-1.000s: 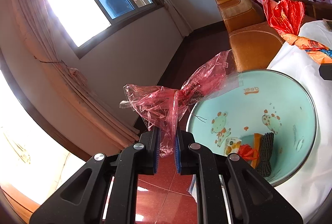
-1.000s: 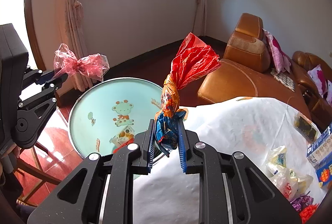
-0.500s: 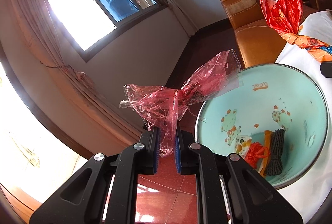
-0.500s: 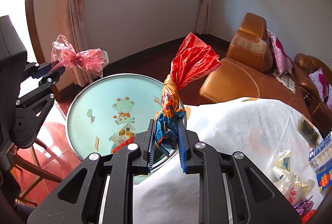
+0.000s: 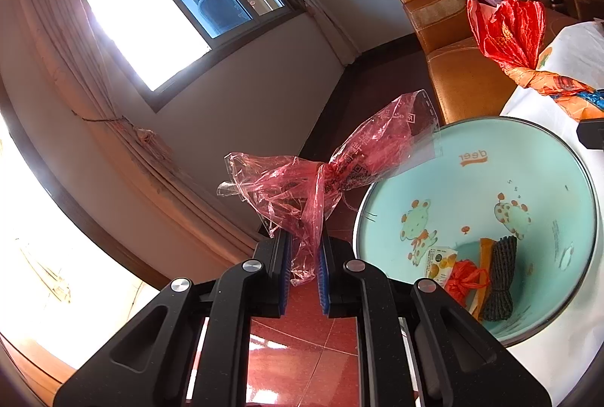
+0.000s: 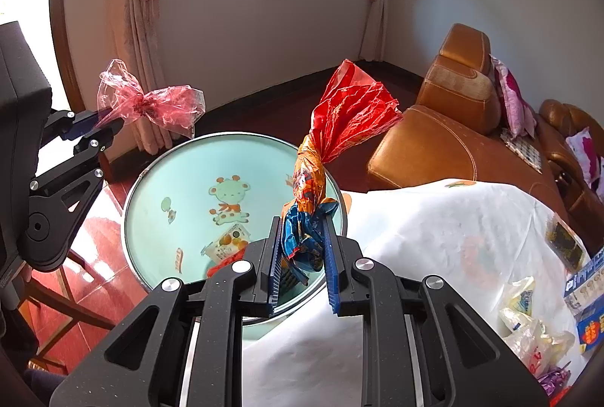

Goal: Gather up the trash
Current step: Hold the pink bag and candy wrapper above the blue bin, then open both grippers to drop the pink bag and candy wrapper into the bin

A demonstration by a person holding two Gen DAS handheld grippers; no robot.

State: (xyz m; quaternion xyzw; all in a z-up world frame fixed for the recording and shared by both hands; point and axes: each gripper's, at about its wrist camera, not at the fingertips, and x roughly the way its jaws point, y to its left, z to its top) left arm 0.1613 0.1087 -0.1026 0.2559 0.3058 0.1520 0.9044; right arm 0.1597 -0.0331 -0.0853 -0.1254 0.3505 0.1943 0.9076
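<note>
1. Left wrist view: one left gripper (image 5: 304, 258) was clenched on one translucent pink plastic bag (image 5: 324, 176), its blue pads pinching the bag's lower tail.
2. The pink plastic bag was twisted at its middle into a bow shape; its long axis ran from lower left to upper right, with the printed far end reaching over the rim of the basin (image 5: 589, 180).
3. That single pale-green basin, printed with cartoon animals, sat to the right, and four pieces lay in its bottom: a small printed packet (image 5: 438, 258), a red wad (image 5: 466, 280), an orange strip (image 5: 485, 256) and a black mesh bundle (image 5: 500, 278).
4. At the far right one crumpled red and orange wrapper (image 5: 509, 33) fanned upward.
5. Right wrist view: one right gripper (image 6: 302, 250) was clamped on the blue end of the red and orange wrapper (image 6: 351, 112), held above the near rim of the basin (image 6: 130, 195).
6. The wrapper stood nearly upright, long axis near to far, twisted at an orange waist and opening into a creased red fan at the top.
7. At the left, the left gripper (image 6: 107, 122) held the pink plastic bag (image 6: 151, 105) above the basin's far-left edge, the bag lying roughly level.
8. The basin stood beside a table under one white cloth (image 6: 434, 218).
</note>
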